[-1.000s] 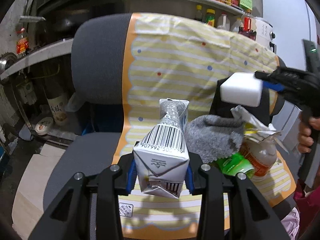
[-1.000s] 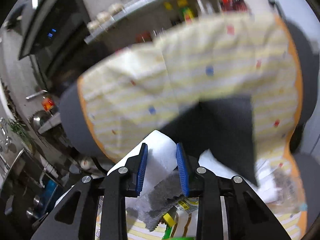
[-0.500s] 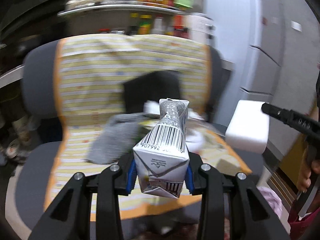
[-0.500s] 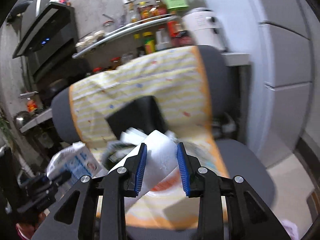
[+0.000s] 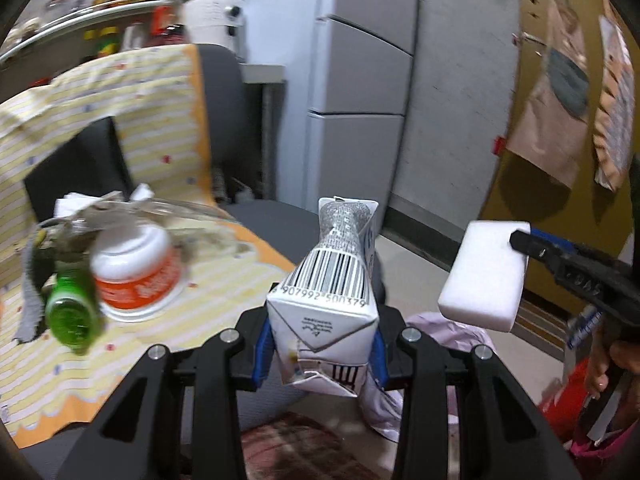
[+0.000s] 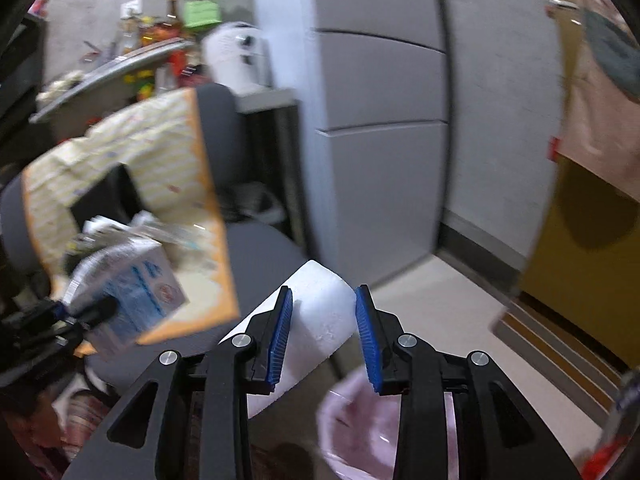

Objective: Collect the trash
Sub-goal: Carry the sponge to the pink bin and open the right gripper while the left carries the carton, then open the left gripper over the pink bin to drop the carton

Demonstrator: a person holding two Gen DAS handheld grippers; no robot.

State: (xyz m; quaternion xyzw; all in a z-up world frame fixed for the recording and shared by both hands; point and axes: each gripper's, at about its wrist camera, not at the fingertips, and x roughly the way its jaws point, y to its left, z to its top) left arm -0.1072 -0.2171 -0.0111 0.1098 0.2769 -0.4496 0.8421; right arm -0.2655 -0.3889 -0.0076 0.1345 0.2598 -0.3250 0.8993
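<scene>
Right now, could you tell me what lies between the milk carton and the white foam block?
Nothing: the left wrist view shows open air between the milk carton and the white foam block, with only a pink bag lower down behind.

The milk carton [image 5: 326,300] is glossy printed paperboard with a foil-like silvery top; the white block [image 5: 482,276] looks like matt foam, perhaps sponge.
</scene>
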